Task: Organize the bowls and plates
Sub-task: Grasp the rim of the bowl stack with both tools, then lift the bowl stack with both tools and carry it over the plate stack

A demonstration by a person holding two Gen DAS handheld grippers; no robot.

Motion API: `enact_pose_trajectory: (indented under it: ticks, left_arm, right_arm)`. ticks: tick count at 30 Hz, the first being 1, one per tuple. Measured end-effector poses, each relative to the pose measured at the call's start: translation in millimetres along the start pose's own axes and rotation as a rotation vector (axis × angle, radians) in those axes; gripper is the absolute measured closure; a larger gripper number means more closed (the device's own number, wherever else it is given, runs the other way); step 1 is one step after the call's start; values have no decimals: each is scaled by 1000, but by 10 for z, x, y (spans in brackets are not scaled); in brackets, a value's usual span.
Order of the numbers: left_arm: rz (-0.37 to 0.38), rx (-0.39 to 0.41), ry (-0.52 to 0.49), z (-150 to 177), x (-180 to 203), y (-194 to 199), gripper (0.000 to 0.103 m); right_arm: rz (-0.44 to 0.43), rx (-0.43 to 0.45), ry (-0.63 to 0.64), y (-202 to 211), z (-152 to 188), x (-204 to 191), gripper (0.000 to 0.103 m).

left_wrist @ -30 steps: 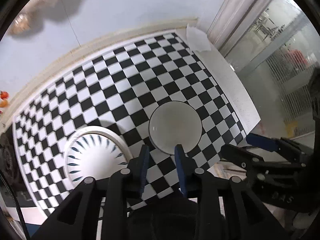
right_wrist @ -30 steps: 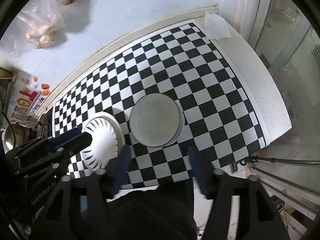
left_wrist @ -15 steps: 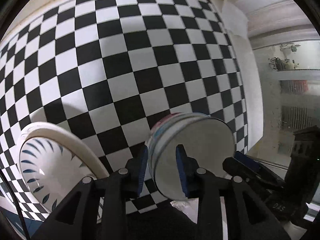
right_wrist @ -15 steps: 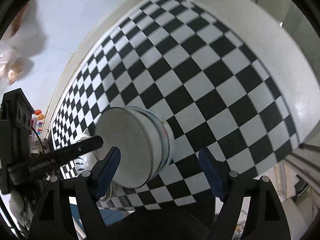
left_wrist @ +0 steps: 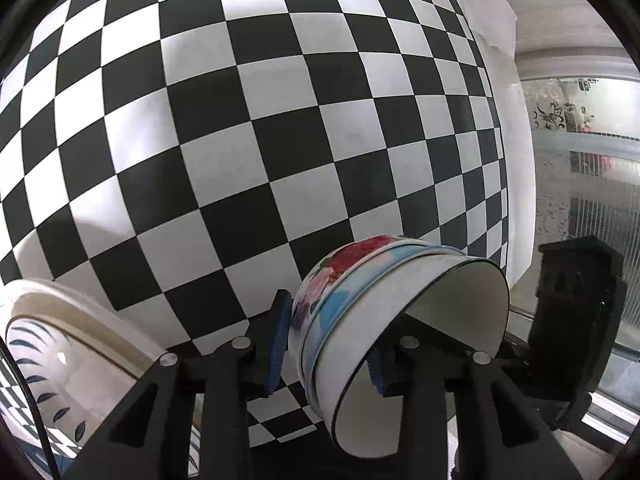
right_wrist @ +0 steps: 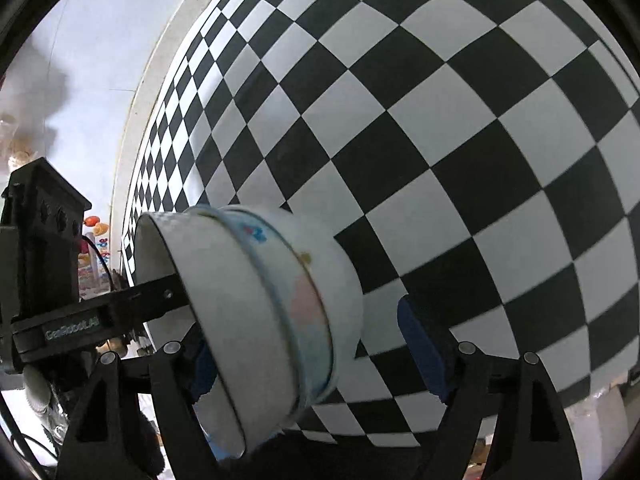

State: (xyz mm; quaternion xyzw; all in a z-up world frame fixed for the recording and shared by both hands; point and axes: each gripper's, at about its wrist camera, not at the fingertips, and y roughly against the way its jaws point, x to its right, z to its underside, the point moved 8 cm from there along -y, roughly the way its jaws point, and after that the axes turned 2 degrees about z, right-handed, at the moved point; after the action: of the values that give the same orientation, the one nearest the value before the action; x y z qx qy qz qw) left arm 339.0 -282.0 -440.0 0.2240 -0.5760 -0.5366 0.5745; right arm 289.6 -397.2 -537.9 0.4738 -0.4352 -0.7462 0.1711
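Note:
A stack of nested white bowls with flower prints (left_wrist: 348, 280) (right_wrist: 280, 280) stands on the checkered cloth, close under both grippers. My left gripper (left_wrist: 328, 356) straddles the stack's near rim, one finger outside the wall and the other inside the top bowl. Its jaws are opening, and I see no firm press on the wall. My right gripper (right_wrist: 312, 356) is wide open around the stack from the other side. Its right pad (right_wrist: 424, 356) stands apart from the wall and its left finger is partly hidden behind the bowl. A white plate with blue leaf marks (left_wrist: 60, 360) lies to the left.
The black-and-white checkered cloth (left_wrist: 240, 140) covers the table up to a white strip (left_wrist: 516, 200) at its right edge. A crumpled paper (left_wrist: 488, 12) lies at the far right corner. A pale wall (right_wrist: 100, 40) runs along the back, and glass panels (left_wrist: 592, 200) stand past the right edge.
Both grippers have dropped close to the bowl stack. The left fingers now sit over its rim with a wider gap, and the right fingers have come down on either side of it.

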Motion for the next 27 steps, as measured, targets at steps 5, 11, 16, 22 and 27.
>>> enact_pose_trajectory:
  ticks: [5,11,16,22,27]
  left_arm:
    - [14,7,-38,-32,35,-32,69]
    - [2,14,-28,-11,37,-17,69]
    - [7,-7,18,47,-5,-32,69]
    - [-11,0,22,89,10,13,70]
    - [-7,27,23,77,36,103,69]
  right_arm:
    - [-46,-2,9,-114,-46,-68,35]
    - [-82,-20,-32,-179,-68,-79,38]
    - [-86,-46,-75,-202,-69,-18,39]
    - [-97,-67,-100,-143,-7,37,40]
    - [-104,-63,-78,-48,-38,-14,42]
